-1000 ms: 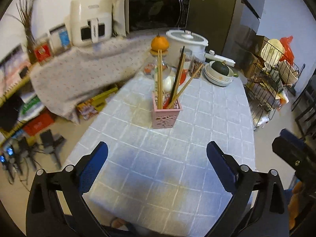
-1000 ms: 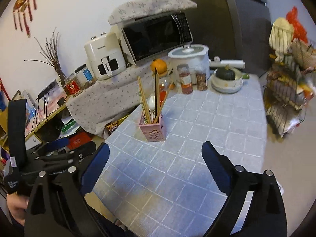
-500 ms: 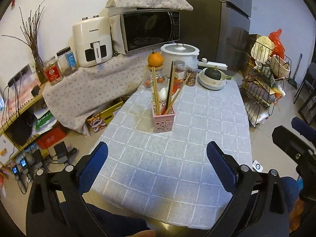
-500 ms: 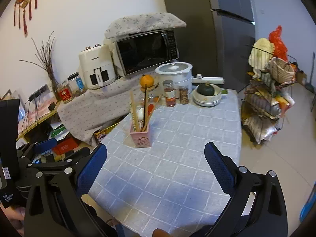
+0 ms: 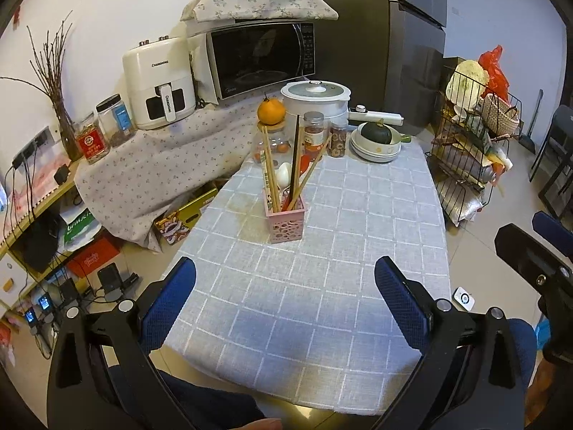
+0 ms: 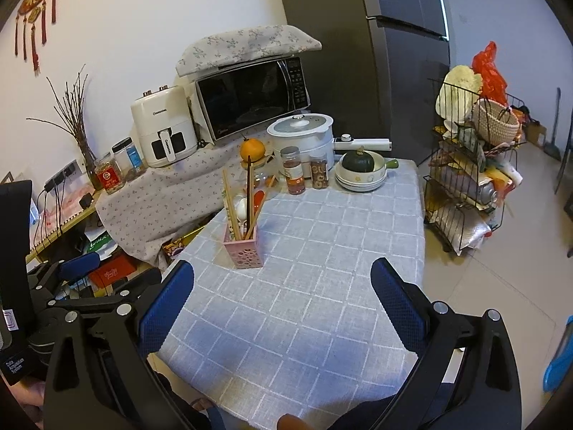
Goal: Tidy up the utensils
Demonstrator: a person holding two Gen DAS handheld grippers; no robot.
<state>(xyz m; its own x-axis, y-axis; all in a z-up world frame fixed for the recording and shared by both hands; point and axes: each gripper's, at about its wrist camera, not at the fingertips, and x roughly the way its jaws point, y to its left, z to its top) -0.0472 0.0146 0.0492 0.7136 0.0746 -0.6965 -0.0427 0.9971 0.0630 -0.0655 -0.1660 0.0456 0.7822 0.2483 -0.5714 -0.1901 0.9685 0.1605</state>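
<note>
The utensils look gathered already: several wooden chopsticks (image 5: 269, 170), a dark chopstick (image 5: 295, 154) and a white spoon (image 5: 283, 175) stand leaning in the pink holder (image 5: 286, 220), which sits upright on the tabletop (image 5: 322, 286) toward its left edge, roughly midway between the near and far edges. No loose utensil shows on the checked cloth in either view, so my judgement is that the sorting is finished or very nearly so; anything left would be small tidying, such as straightening the fanned-out sticks. Something red lies low inside the holder, too hidden to name.

At the far edge stand an orange (image 5: 271, 110) on a jar, two spice jars (image 5: 313, 130), a stack of bowls with a green squash (image 5: 376, 132) and a white cooker (image 5: 315, 98), all well apart from the holder.

The left gripper (image 5: 285, 288) hovers over the near edge of the tabletop, its fingers spread wide with nothing between them, aimed forward at the holder but well short of it. The right gripper (image 6: 282, 288) sits just beside it to the right, also over the near edge, equally spread and empty. Each appears at the margin of the other's view, so the two are held level and close together, neither touching the cloth.
</note>
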